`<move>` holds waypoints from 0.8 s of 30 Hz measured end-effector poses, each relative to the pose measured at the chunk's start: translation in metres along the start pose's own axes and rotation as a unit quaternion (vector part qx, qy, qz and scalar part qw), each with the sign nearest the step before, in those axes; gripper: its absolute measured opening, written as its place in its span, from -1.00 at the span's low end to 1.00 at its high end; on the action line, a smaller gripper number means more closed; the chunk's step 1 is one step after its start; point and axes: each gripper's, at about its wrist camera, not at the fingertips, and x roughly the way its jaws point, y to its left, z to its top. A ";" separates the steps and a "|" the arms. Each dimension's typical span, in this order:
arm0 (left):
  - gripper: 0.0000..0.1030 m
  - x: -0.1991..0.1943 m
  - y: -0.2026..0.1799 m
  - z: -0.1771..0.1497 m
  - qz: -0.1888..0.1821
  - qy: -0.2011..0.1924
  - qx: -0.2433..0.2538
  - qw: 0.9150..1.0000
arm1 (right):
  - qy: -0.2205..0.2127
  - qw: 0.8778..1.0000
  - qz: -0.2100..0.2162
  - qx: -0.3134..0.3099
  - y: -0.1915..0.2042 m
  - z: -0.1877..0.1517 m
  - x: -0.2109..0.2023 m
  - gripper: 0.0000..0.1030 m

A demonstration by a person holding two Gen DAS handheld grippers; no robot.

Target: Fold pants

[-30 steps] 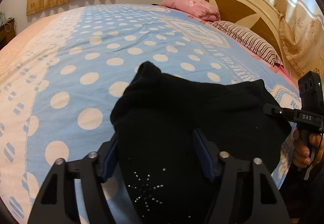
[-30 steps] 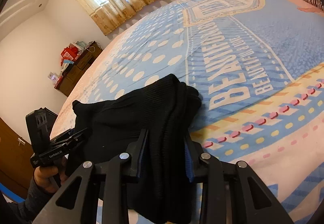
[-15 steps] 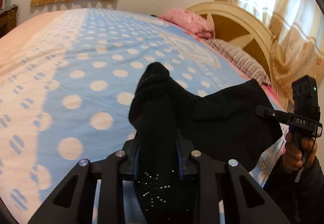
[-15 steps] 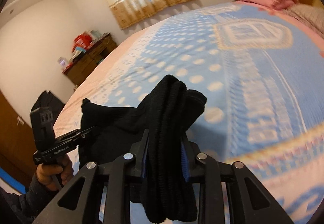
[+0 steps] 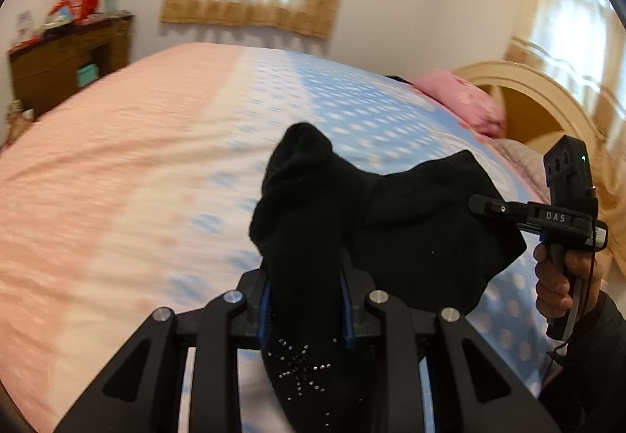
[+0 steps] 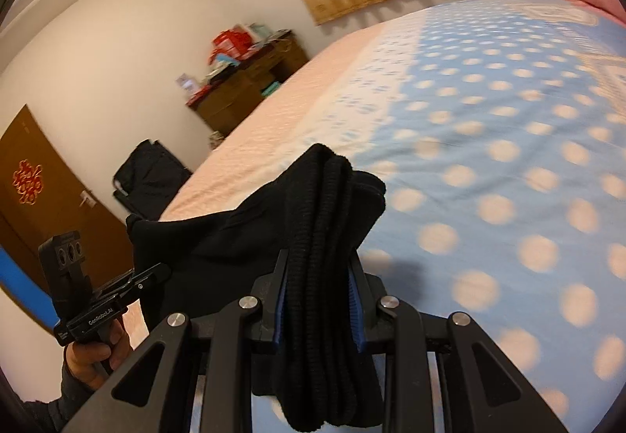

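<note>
Both grippers are clamped on the black pants [image 5: 411, 221], the left gripper [image 5: 306, 305] pinching a bunched end with small studs and the right gripper [image 6: 317, 300] a ribbed fold, so the cloth hangs between them above the dotted bed [image 6: 489, 127], with a dresser [image 5: 58, 69] beyond.
</note>
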 end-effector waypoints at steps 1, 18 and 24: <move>-0.46 -0.003 0.008 0.002 0.009 -0.004 -0.005 1.000 | 0.004 1.000 0.007 -0.002 0.006 0.004 0.012 -0.48; -0.46 0.022 0.041 -0.006 0.057 0.013 -0.029 0.998 | 0.047 0.999 0.005 0.017 -0.004 0.010 0.070 -0.48; -0.46 0.028 0.053 -0.009 0.066 0.027 -0.034 0.997 | 0.052 0.998 0.002 0.026 -0.011 0.008 0.077 -0.48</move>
